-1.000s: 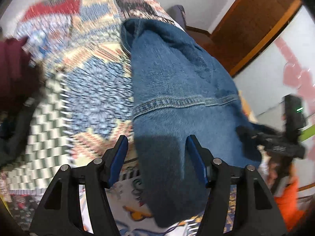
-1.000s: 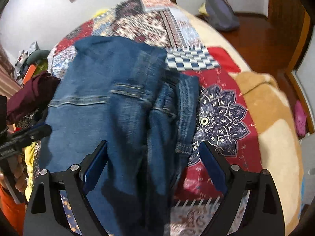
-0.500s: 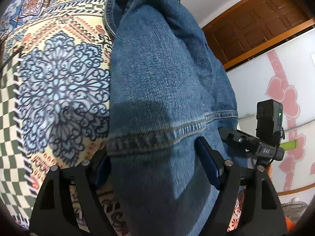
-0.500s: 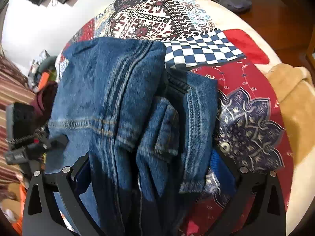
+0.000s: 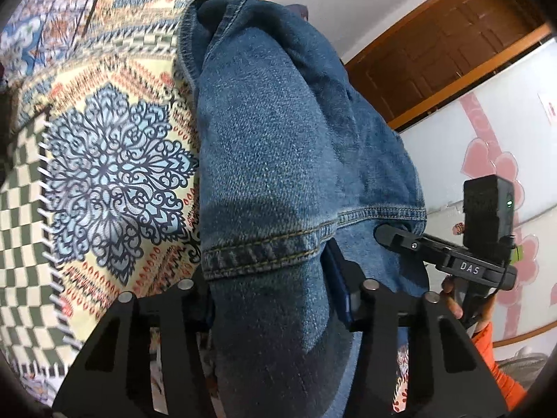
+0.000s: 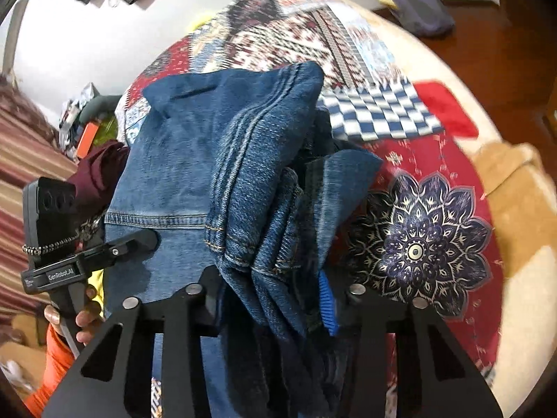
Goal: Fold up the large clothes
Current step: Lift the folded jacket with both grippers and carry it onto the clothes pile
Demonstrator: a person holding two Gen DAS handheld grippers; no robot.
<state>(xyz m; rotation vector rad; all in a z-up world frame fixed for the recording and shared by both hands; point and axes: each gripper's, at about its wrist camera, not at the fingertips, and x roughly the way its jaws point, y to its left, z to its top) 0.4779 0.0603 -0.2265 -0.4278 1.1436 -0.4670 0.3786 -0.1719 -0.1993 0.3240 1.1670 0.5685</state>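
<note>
A blue denim garment (image 5: pixel 275 160) lies folded on a patterned patchwork bedspread (image 5: pixel 104 160). My left gripper (image 5: pixel 271 299) is shut on its near hem, the cloth filling the gap between the fingers. In the right wrist view the same denim (image 6: pixel 216 160) is bunched in thick folds, and my right gripper (image 6: pixel 271 299) is shut on that bundle. The right gripper also shows in the left wrist view (image 5: pixel 449 254), beside the denim's right edge. The left gripper shows at the left of the right wrist view (image 6: pixel 87 254).
A maroon garment (image 6: pixel 101 167) and clutter lie at the far left of the bed. A grey bag (image 6: pixel 417 3) sits on the wooden floor beyond the bed. A wooden door (image 5: pixel 452 48) and a white wall with pink hearts (image 5: pixel 501 160) stand to the right.
Both grippers moved forward onto the denim and closed on it. The cloth now bunches between the fingers, where a second ago both stood open above it.
</note>
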